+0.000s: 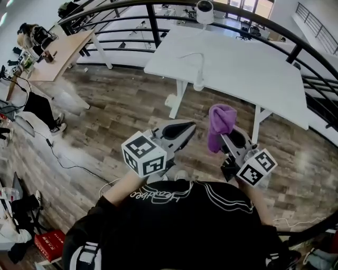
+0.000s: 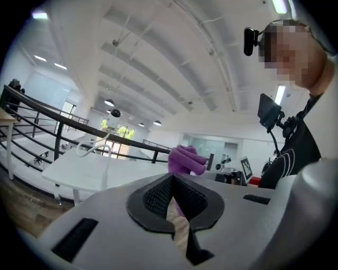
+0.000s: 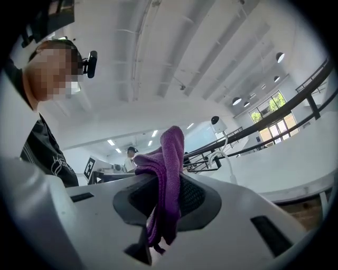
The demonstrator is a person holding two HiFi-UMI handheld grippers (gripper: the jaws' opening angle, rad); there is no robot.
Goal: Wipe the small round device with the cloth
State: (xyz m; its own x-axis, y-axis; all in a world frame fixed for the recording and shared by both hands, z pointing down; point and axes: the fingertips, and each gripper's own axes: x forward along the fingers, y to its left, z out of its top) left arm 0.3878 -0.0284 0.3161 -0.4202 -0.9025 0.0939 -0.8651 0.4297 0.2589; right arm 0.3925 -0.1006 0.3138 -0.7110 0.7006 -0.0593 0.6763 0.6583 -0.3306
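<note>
Your right gripper (image 1: 226,138) pinches the purple cloth (image 1: 221,122) between its fingers, your left gripper (image 1: 186,129) is closed on nothing, and the small round device (image 1: 205,10) stands well ahead of both, on the white table (image 1: 253,74).

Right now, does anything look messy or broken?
Nothing looks spilled or broken. The only untidy thing is the purple cloth: it is scrunched up in the right gripper, sticking up in a lump instead of lying flat.
</note>
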